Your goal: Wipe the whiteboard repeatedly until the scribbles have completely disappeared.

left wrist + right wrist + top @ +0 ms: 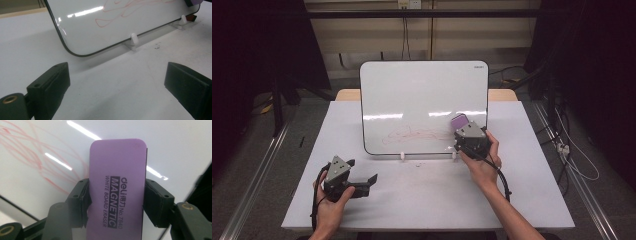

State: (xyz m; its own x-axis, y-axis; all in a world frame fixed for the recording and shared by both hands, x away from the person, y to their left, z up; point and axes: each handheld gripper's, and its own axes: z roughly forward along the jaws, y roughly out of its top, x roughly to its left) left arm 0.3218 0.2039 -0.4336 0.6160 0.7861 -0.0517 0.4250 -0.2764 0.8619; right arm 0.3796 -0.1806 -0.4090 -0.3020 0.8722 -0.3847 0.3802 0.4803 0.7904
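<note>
High view: my right gripper [464,131], right of centre in the frame, clamps one purple eraser [459,121] against the lower right part of the single whiteboard [422,90], which stands tilted back on the white table [522,200]; my left gripper [371,181] rests at the lower left, its jaws spread wide with nothing between them, pointing toward the right of the frame. Right gripper view: both pads press the long sides of the eraser [117,192], whose printed face reads "deli MAGNETIC WHITE BOARD ERASER", lettering the high view cannot resolve; looping red marker lines [37,162] occupy the upper left of this frame, beside the eraser. Left gripper view: my two jaws stand far apart at the lower corners over bare table [112,87]; two white clip feet [133,40] hold the board's lower edge, a detail seen only as small dots in the high view, and a small dark speck [157,46] lies on the table near them. The red scribble [130,10] runs along the top centre. Count: one board, one eraser, two grippers, two feet.
</note>
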